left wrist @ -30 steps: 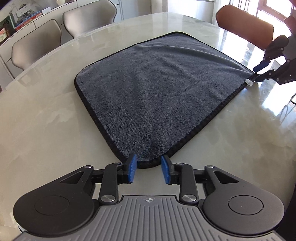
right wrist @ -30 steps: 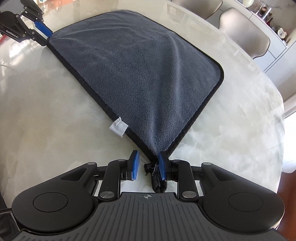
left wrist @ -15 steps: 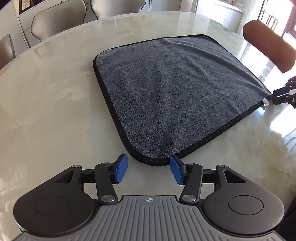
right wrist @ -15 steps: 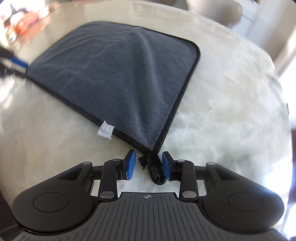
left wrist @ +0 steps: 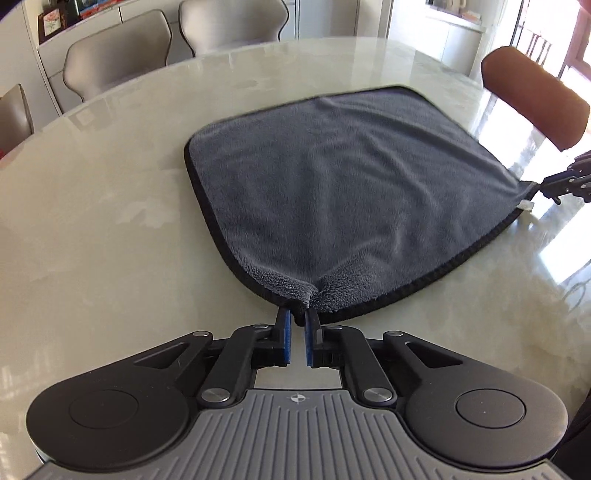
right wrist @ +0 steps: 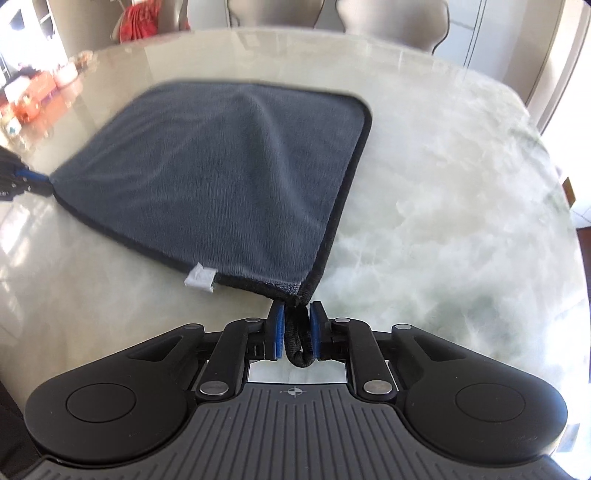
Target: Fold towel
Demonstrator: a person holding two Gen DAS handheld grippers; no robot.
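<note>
Towel (left wrist: 332,177) fluffy grey cloth; table (left wrist: 110,221) glossy marble-look.

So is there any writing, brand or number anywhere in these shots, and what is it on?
No text can be read.
Crosshair mark, no letters: on the left gripper's grey body.
Same crosshair mark: on the right gripper's body.
White tag on the towel edge: shows no print.
Picture frame and books on the shelf: too small and blurred.
</note>
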